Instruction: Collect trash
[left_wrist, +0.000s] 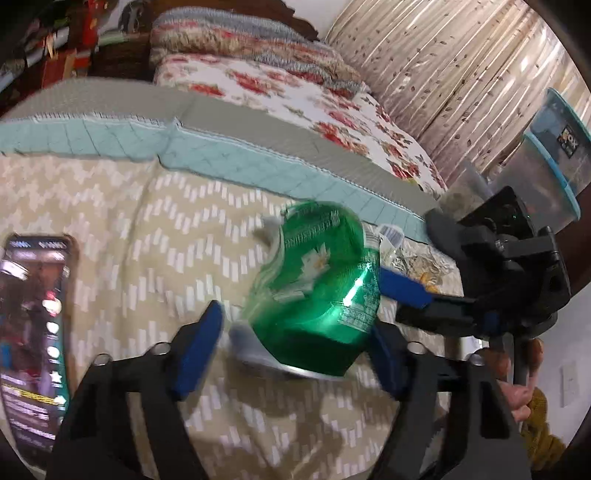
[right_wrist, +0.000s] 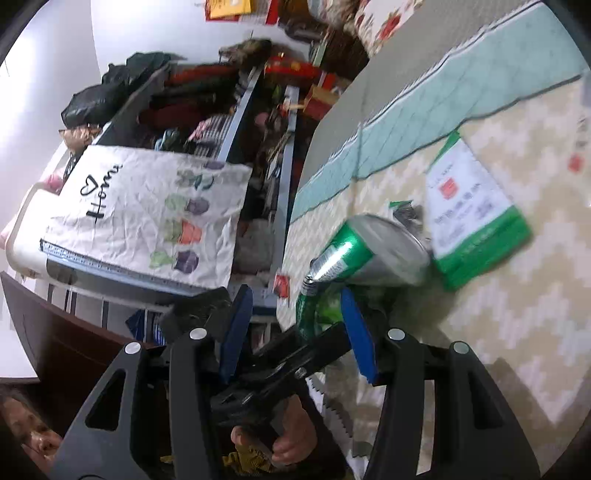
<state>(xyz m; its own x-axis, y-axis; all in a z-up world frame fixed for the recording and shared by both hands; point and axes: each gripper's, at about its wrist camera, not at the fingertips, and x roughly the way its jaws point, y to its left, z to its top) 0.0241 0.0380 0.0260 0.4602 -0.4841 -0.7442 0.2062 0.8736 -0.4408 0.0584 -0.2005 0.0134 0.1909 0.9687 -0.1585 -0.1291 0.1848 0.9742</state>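
Where bedding lies, one green can (left_wrist: 317, 291).

1. The can (left_wrist: 317, 291) lies on the bedspread (left_wrist: 129, 229), between the left gripper's (left_wrist: 295, 350) pads.
2. A phone (left_wrist: 33, 332) lies at the bedspread's left edge.
3. A wrapper (left_wrist: 417, 258) lies right of the can.
4. A packet (right_wrist: 476, 221) lies just behind the can.

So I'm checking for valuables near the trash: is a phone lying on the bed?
Yes, a lit phone lies on the bedspread.
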